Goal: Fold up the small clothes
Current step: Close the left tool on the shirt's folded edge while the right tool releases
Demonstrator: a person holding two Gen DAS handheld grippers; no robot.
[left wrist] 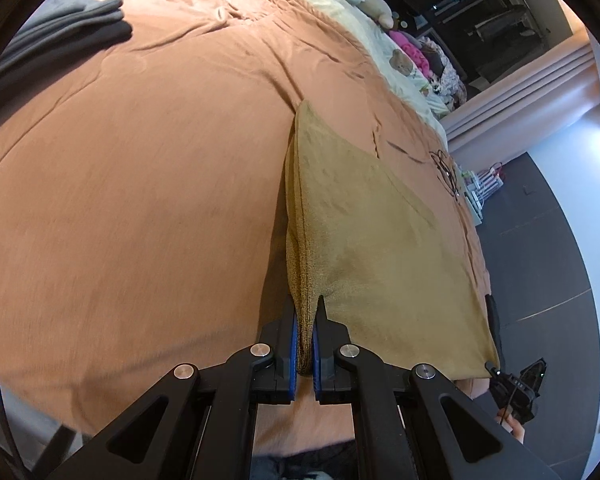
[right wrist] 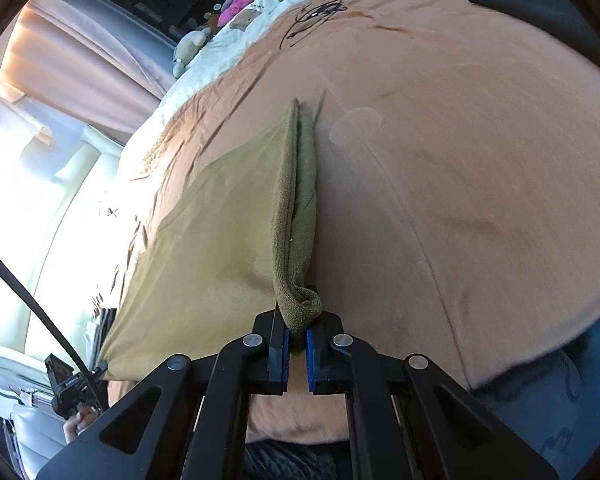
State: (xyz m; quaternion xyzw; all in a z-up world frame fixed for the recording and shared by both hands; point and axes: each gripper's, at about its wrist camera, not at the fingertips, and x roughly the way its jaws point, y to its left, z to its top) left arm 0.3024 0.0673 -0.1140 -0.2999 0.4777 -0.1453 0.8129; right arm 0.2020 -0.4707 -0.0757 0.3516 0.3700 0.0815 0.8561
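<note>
An olive-tan garment (left wrist: 380,248) is stretched above an orange bedspread (left wrist: 140,184). My left gripper (left wrist: 305,304) is shut on one ribbed corner of it. My right gripper (right wrist: 298,320) is shut on the other ribbed corner; the garment (right wrist: 204,248) hangs in a flat sheet between the two. The right gripper (left wrist: 516,388) shows at the lower right of the left wrist view, the left gripper (right wrist: 72,384) at the lower left of the right wrist view.
Folded dark grey clothes (left wrist: 56,44) lie on the bed at the far left. A black cable tangle (right wrist: 316,12) lies on the bedspread (right wrist: 480,184). Plush toys and pink items (left wrist: 412,52) sit on a cream sheet by curtains. Dark floor (left wrist: 540,264) lies beyond the bed.
</note>
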